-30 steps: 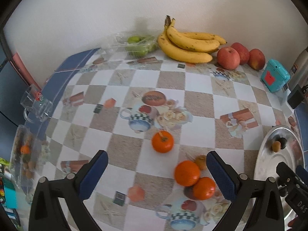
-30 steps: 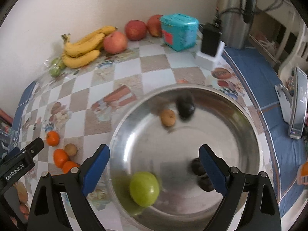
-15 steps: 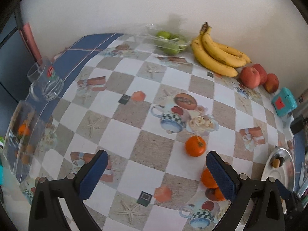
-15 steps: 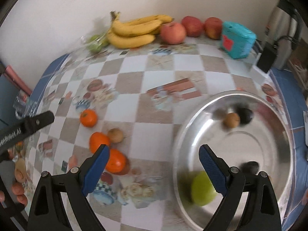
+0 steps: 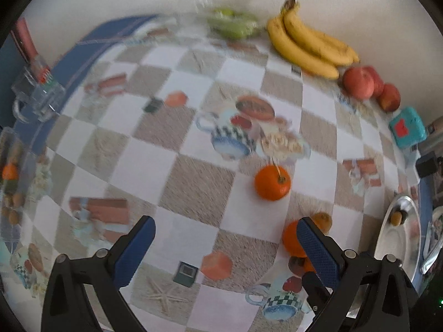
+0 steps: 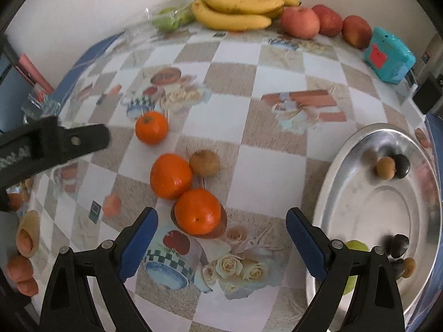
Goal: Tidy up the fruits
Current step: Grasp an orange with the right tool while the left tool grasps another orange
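Swinging off the tray (image 6: 360,149), the right gripper (image 6: 221,238) now hangs wide open and empty over the oranges (image 6: 198,211) on the counter (image 6: 277,160); a clumsy grab could roll its neighbour (image 6: 171,175) away. Left gripper (image 5: 225,244) is open, empty.

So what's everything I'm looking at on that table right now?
Round orange tangerines: three, orange, on the patterned cloth; two touching, one apart.
Small brown round fruit: one, beside the touching pair.
Yellow banana bunch: one, by the wall.
Red apples: three, in a row right of the bananas.
Green fruit in clear plastic bag: count unclear, left of the bananas.
Turquoise plastic box: one, red label, past the apples.
Round silver metal tray: one, at the right; holds small brown and dark fruits and one green fruit, partly hidden.
Clear glass mug: one, far left edge.
Checked tablecloth: one, beige and white.
Left gripper: blue pads, open, empty.
Right gripper: blue pads, open, empty.
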`<state>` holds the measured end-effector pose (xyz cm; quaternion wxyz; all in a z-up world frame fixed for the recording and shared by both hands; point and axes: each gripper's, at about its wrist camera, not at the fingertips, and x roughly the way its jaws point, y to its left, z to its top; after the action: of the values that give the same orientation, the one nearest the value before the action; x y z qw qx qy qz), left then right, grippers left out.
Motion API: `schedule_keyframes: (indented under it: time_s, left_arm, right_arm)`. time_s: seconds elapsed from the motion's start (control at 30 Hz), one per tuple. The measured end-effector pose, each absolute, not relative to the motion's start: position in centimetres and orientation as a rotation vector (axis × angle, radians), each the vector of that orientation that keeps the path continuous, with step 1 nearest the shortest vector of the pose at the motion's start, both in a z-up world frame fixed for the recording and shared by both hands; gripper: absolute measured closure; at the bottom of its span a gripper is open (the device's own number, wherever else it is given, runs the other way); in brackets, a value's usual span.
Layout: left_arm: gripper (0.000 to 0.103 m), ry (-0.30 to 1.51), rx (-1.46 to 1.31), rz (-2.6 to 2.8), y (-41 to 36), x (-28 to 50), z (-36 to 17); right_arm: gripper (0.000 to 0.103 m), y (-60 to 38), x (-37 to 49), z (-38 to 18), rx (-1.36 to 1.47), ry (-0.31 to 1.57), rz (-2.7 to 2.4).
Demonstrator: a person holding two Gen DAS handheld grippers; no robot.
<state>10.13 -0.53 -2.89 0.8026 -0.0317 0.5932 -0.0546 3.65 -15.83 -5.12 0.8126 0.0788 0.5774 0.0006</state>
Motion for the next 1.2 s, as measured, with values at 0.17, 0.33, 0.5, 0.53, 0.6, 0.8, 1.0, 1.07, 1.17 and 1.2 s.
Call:
schedule_keyframes:
  time_s: [0.17, 0.33, 0.5, 0.53, 0.6, 0.8, 1.0, 1.07, 1.17, 1.2]
  left_arm:
    - [0.001, 1.33, -0.098, -0.126, -0.8, 10.3, -4.5]
    - [0.001, 1.342, -0.13, -0.128, -0.6, 10.4, -4.7]
    - [0.001, 1.343, -0.141, -0.146, -0.9, 10.4, -4.6]
    - [0.001, 1.342, -0.142, -0.154, -1.0, 10.4, -4.6]
    - [0.001, 1.343, -0.151, -0.172, -1.3, 10.5, -4.5]
    - [0.01, 1.347, -0.18, -0.238, -2.3, 10.4, -4.4]
    - [0.016, 1.352, -0.193, -0.263, -2.9, 10.5, -4.5]
    - [0.016, 1.357, -0.194, -0.264, -2.9, 10.4, -4.7]
    - [0.02, 1.382, -0.232, -0.28, -3.1, 10.4, -5.1]
    - [0.021, 1.388, -0.243, -0.288, -3.2, 10.3, -5.2]
  right_arm:
    - [0.009, -15.3, 3.8, -5.8, 0.139, 1.25, 0.013]
    - [0.019, -15.1, 3.9, -6.2, 0.119, 1.252, 0.002]
    - [0.041, -14.8, 3.8, -5.9, 0.123, 1.23, 0.018]
    - [0.048, -14.6, 3.9, -5.9, 0.123, 1.226, 0.025]
    - [0.056, -14.3, 3.9, -5.7, 0.122, 1.222, 0.048]
    - [0.065, -14.5, 3.9, -5.4, 0.143, 1.221, 0.073]
    - [0.065, -16.0, 3.5, -4.2, 0.209, 1.185, 0.047]
    - [0.065, -16.8, 3.2, -3.4, 0.231, 1.159, 0.025]
    - [0.065, -17.8, 3.0, -2.5, 0.246, 1.129, -0.019]
    - [0.065, -18.1, 2.9, -2.2, 0.247, 1.123, -0.031]
